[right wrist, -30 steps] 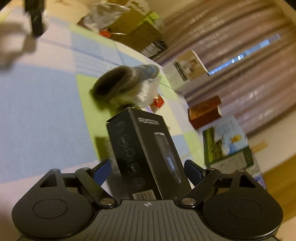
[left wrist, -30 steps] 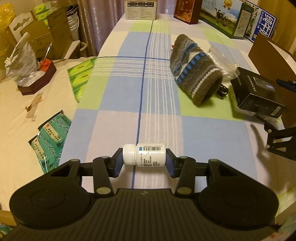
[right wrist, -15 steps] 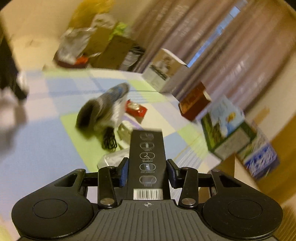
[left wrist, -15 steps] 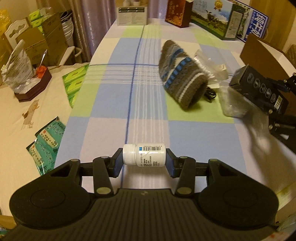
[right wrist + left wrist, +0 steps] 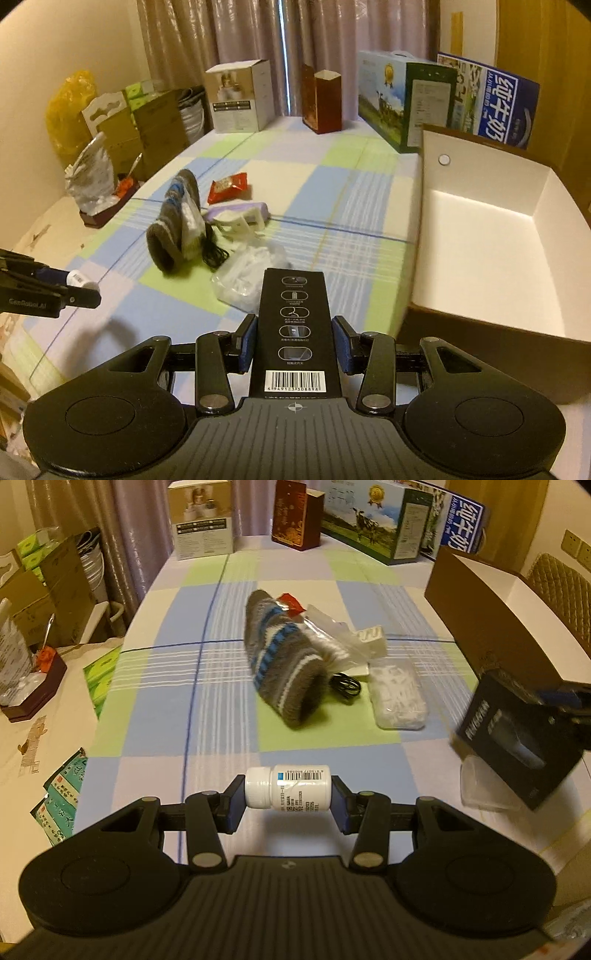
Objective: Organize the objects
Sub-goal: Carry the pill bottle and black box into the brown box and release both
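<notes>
Open brown cardboard box with white inside point(image 5: 491, 236) is seen far right on the checked tablecloth point(image 5: 207, 716). Tall black carton point(image 5: 293, 332) is clamped, lifted, by the right gripper point(image 5: 294, 345), jaws just closed. Small white pill bottle point(image 5: 288, 788) is pinched sideways in the left gripper point(image 5: 287, 805), above the near cloth.

The black box point(image 5: 517, 734) is motion-blurred in the left wrist view, its lettering unreadable.

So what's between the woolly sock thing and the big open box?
In the right wrist view, a red snack packet, a purple-and-white gadget and bare checked cloth lie between the striped sock and the open box.
</notes>
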Motion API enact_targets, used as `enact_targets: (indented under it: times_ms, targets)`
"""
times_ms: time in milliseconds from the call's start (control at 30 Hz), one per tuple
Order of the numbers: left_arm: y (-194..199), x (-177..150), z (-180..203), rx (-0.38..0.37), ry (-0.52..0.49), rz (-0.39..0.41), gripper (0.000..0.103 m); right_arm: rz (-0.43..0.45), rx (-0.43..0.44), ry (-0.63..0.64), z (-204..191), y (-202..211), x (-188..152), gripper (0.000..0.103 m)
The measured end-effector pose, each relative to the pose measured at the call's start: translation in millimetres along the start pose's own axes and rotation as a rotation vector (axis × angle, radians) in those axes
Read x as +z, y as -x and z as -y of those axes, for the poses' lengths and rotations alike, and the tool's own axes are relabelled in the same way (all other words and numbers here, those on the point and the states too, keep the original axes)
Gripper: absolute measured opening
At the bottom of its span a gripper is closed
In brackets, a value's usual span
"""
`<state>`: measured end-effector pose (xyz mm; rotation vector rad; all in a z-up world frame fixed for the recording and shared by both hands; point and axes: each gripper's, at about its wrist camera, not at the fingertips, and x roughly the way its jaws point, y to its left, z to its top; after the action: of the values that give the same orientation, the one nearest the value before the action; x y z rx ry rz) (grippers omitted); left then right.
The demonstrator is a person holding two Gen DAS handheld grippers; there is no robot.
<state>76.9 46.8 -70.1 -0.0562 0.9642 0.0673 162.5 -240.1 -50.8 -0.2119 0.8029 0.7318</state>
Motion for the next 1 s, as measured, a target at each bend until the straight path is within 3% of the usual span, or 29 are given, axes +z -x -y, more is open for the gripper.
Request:
enact_targets:
  times_ms: [300, 433, 700, 1000]
  targets:
    - [-2, 2, 21, 0.003, 0.003, -0.008, 0.042, -0.088, 0.008, 0.058, 5, -19, 8, 0.042]
    - [1, 3, 27, 0.002, 0.001, -0.003, 0.042, -0.083, 0.021, 0.061, 10, -22, 6, 0.041]
    - [7, 13, 40, 0.007, -0.015, 0.013, 0.042, -0.015, 0.065, 0.008, 21, 6, 14, 0.041]
    - [10, 49, 79, -0.052, -0.091, 0.065, 0.042, 0.159, 0.067, -0.041, 48, 70, 42, 0.041]
